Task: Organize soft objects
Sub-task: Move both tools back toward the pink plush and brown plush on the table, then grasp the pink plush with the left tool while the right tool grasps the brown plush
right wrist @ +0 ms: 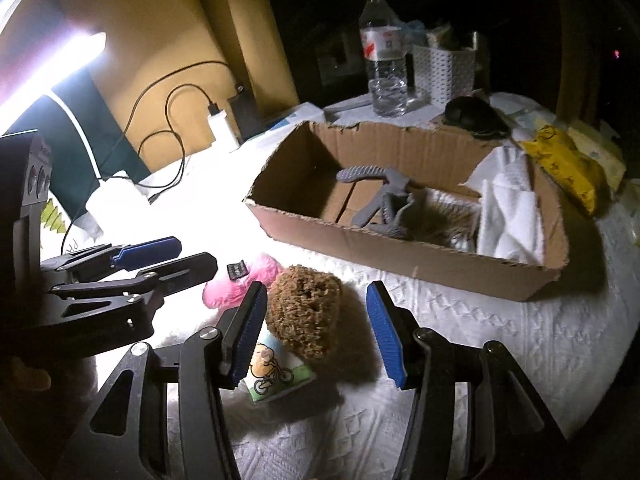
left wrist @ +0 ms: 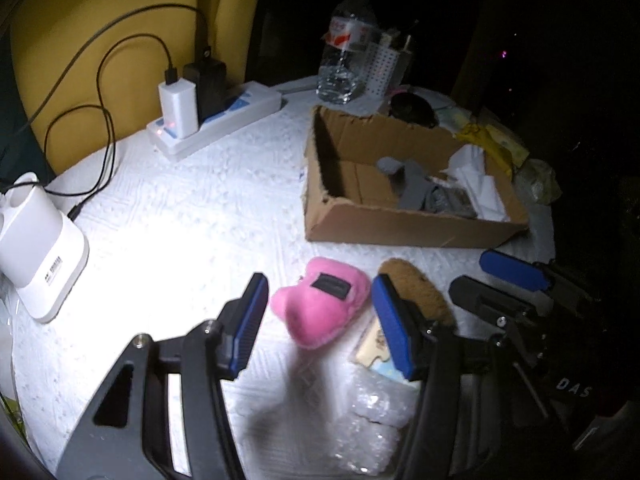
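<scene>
A pink plush toy (left wrist: 320, 304) lies on the white quilted cover, between the blue pads of my left gripper (left wrist: 322, 320). The pads stand apart from it and the gripper is open. Just right of it sits a brown fuzzy plush (right wrist: 308, 312), between the pads of my right gripper (right wrist: 318, 332). That gripper is open too, with a gap on the plush's right side. In the right wrist view the pink plush (right wrist: 240, 280) is partly hidden behind my left pad. Each view shows the other gripper beside it: the left gripper (right wrist: 196, 252) and the right gripper (left wrist: 470, 272).
An open cardboard box (right wrist: 400, 256) behind the toys holds a grey tool and white tissue. A cartoon tissue packet (right wrist: 272, 372) lies under the brown plush. Bubble wrap (left wrist: 372, 420) is near my left gripper. A power strip (left wrist: 216, 120), water bottle (left wrist: 344, 48) and white charger dock (left wrist: 36, 240) stand around.
</scene>
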The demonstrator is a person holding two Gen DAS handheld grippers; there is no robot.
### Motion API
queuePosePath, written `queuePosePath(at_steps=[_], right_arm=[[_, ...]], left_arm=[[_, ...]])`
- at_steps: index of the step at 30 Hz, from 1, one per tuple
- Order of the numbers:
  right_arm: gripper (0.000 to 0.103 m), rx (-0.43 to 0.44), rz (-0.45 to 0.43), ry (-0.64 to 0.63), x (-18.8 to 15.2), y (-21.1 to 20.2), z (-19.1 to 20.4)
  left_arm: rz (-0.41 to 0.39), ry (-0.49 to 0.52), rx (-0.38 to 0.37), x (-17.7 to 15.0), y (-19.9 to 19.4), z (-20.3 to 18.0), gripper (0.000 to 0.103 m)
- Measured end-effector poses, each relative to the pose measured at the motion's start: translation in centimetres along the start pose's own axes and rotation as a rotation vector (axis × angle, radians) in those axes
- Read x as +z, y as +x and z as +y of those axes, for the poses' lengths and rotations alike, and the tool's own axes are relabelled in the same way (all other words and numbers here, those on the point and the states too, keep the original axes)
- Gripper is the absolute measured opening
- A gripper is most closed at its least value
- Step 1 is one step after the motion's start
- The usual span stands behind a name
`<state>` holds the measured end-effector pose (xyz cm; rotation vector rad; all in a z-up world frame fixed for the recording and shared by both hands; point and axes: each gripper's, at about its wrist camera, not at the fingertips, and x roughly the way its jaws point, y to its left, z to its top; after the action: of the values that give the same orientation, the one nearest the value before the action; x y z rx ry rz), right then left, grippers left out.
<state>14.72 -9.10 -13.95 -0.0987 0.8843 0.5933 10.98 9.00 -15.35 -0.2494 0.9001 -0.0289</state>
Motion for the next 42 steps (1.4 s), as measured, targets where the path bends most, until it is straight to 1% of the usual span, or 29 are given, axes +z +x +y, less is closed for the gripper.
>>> queuePosePath(at_steps=[2, 5, 6, 8, 16, 21, 23, 25, 26, 29, 32, 39, 42], right_arm=[[0.055, 0.009, 0.007, -0.002, 0.0, 0.4, 0.1], [0.06, 0.025, 0.021, -0.001, 0.1, 1.1, 0.1], [0.061, 0.028, 0.024, 0.001, 0.1, 1.3, 0.1], [0.061, 0.033, 0.03, 0.003, 0.1, 1.7, 0.0], [0.061, 0.066, 0.087, 0.01, -0.4, 4.1, -0.2], [0.061, 0.132, 0.143, 0.05, -0.6, 5.3, -1.0], [0.061, 0.152, 0.15, 0.06, -0.6, 5.4, -1.2], [0.057, 0.166, 0.146, 0.06, -0.6, 5.3, -1.3], [0.052, 0.172, 0.143, 0.057, -0.6, 5.1, -1.3], [0.048, 0.17, 0.135, 0.037, -0.6, 4.7, -1.2], [0.047, 0.151, 0.11, 0.021, -0.6, 3.7, -1.6], [0.047, 0.103, 0.06, 0.046, -0.8, 1.6, -3.6], [0.047, 0.089, 0.051, 0.058, -1.1, 0.9, -4.2]], left_arm=[[0.007, -0.005, 0.009, 0.0, 0.3, 0.3, 0.056], [0.012, -0.01, 0.015, -0.1, 0.6, 0.5, 0.056], [0.015, -0.01, 0.016, -0.1, 0.7, 0.6, 0.059], [0.019, -0.012, 0.016, -0.2, 1.0, 0.7, 0.068], [0.044, -0.013, 0.028, -0.2, 2.2, 0.8, 0.068], [0.059, -0.009, 0.046, -0.4, 3.2, 0.9, 0.068], [0.071, -0.008, 0.037, -0.4, 3.7, 0.9, 0.068], [0.073, 0.004, 0.033, -0.4, 3.8, 0.7, 0.068], [0.071, 0.012, 0.035, -0.4, 3.8, 0.4, 0.068], [0.078, 0.019, 0.032, -0.3, 4.3, -0.1, 0.068], [0.075, 0.035, 0.036, -0.2, 4.3, -0.6, 0.068], [0.079, 0.07, 0.029, -0.2, 4.8, -1.8, 0.068], [0.092, 0.092, 0.05, -0.4, 5.4, -2.1, 0.068]])
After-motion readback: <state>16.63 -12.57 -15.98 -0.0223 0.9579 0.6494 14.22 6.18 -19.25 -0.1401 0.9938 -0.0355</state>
